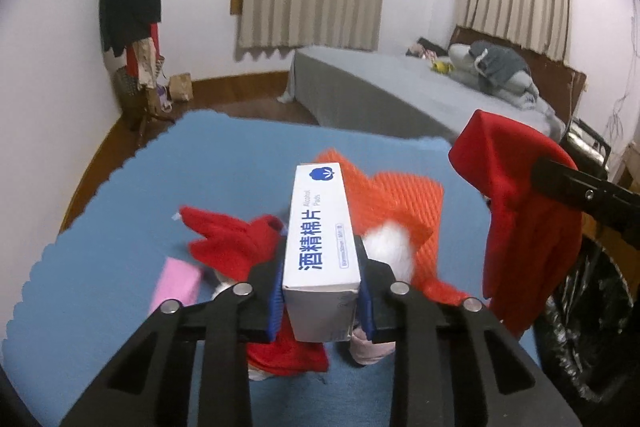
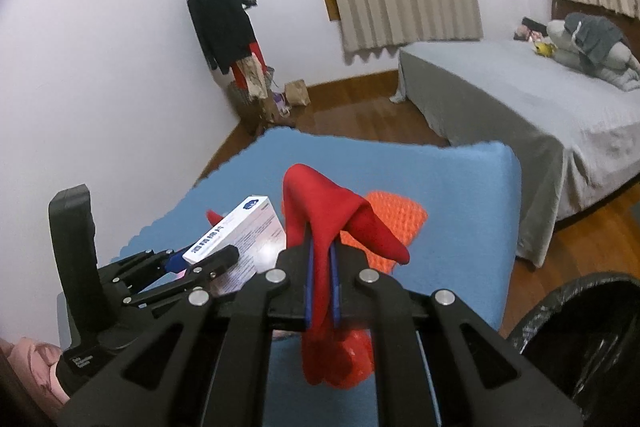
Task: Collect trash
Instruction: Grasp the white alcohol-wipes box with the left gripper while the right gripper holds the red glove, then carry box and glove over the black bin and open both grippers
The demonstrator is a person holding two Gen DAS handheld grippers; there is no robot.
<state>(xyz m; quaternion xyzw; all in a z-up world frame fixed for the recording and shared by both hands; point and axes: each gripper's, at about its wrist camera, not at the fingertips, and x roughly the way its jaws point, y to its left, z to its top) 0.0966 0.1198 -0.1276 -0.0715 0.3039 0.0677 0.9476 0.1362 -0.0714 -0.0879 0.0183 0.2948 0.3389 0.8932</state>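
Both grippers are matte black plastic linkages with round silver rivets and blue pads (image 2: 308, 279) lining the fingers. At the lower left of the right wrist view, a pink sleeve (image 2: 34, 367) shows beside a black handle (image 2: 78, 239).

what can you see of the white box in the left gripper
The white box is a long, narrow carton, cardboard by the look, printed with blue Chinese characters, a blue logo and "Alcohol Pads". It points away from the left gripper, whose blue-padded jaws clamp its near end, holding it above the blue mat.

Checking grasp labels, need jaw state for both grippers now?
Left gripper: closed on the white alcohol pad box.
Right gripper: closed on the red cloth.
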